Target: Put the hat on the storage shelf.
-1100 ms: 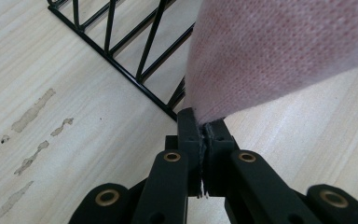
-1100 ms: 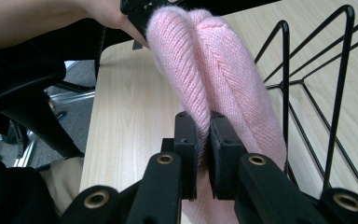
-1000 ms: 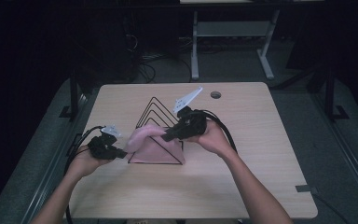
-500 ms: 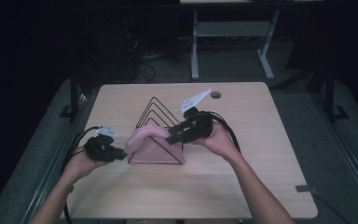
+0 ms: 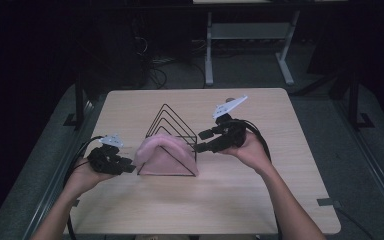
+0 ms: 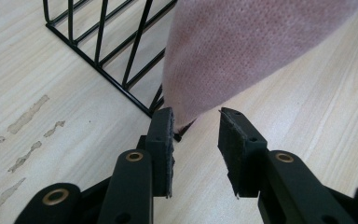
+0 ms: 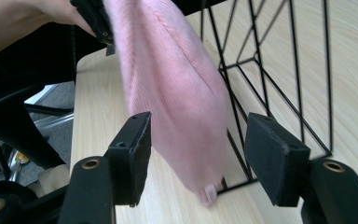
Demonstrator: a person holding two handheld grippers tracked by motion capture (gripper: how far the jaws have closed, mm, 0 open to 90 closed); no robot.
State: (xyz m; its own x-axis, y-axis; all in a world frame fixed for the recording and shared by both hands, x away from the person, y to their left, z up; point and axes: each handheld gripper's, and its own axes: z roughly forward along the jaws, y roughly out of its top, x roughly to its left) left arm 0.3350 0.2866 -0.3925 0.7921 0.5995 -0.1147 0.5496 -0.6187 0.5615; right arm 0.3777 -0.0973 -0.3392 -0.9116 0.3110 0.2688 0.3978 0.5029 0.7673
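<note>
Now your pink cloth [image 5: 161, 155] is draping softly over the rack [image 5: 171, 131]; both grippers [image 6: 196, 123] [image 7: 198, 128] are gaping open, holding nothing.

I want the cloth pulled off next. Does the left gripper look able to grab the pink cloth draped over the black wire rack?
Probably yes. The left gripper has open jaws at the pink cloth's lower corner, beside the black wire rack; nothing lies between.

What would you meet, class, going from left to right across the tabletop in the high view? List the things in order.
left gripper → pink cloth, draped on the black wire rack → right gripper.
</note>
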